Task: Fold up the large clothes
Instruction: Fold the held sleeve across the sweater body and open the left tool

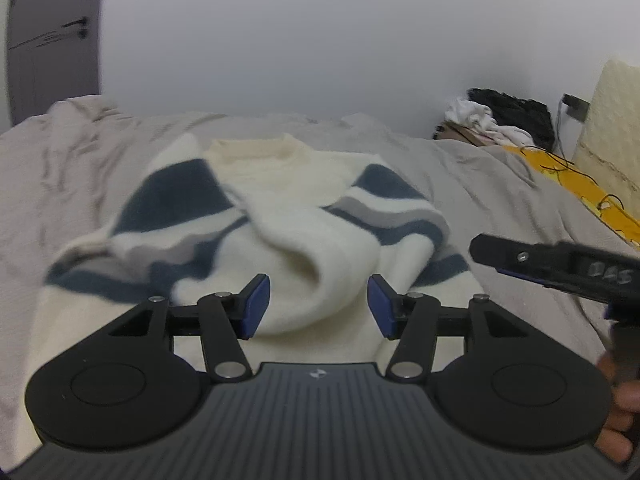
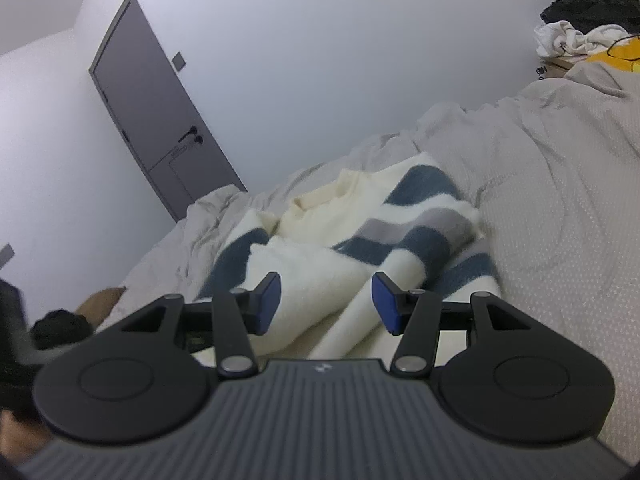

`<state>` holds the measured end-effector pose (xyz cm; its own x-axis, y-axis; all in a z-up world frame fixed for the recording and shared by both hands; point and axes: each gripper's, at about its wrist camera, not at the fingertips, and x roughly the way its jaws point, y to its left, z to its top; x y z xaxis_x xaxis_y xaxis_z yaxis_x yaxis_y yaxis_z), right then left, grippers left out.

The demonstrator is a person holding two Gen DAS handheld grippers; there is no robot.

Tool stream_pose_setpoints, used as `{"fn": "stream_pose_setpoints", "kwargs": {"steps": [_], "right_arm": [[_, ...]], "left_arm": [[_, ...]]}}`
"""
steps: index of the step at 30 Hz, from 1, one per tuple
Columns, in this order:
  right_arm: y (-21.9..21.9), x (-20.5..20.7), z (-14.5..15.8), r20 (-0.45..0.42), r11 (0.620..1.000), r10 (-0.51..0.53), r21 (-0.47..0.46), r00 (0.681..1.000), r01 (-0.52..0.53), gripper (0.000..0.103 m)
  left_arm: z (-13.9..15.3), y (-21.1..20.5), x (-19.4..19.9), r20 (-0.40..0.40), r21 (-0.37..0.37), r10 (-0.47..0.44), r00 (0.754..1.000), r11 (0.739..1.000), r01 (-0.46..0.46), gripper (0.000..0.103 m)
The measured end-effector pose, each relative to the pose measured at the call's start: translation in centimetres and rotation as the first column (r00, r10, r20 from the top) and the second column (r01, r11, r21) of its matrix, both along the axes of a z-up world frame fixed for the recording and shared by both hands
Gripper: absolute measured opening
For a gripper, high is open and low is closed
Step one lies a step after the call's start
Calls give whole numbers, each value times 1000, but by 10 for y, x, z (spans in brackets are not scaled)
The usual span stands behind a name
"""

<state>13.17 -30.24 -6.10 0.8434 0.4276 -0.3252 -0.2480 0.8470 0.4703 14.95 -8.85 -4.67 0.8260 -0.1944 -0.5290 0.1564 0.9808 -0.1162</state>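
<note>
A pale grey bedspread fills the frame under a white wall, with a grey door at upper left. The cream sweater (blue and grey stripes) lies at centre, sleeves crossed over its front. My left gripper stands wide, holding nothing; my right gripper gapes empty too.

sweater: on bed, middle, collar toward the far edge | sleeves: crossed over its front | clothes pile: beyond bed's far right corner | door: behind bed, left
</note>
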Motion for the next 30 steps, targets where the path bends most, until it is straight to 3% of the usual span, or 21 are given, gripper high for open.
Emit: {"fn": "stream_pose_setpoints", "kwargs": {"steps": [8, 18, 23, 25, 30], "right_arm": [[28, -5, 2, 12, 992, 25, -123, 1000, -24, 54], [66, 14, 11, 33, 969, 68, -240, 997, -58, 54], [91, 27, 5, 35, 947, 92, -313, 995, -76, 72], [100, 33, 3, 40, 936, 107, -342, 993, -87, 72], [119, 51, -1, 36, 936, 128, -336, 991, -109, 72]], "left_arm": [[0, 41, -38, -32, -69, 54, 998, 996, -56, 62], [-23, 93, -36, -39, -88, 102, 994, 990, -106, 62], [-32, 117, -30, -48, -151, 102, 994, 983, -109, 62], [-37, 122, -28, -58, -132, 117, 991, 984, -124, 62], [-51, 133, -22, -99, -190, 96, 990, 975, -114, 62]]}}
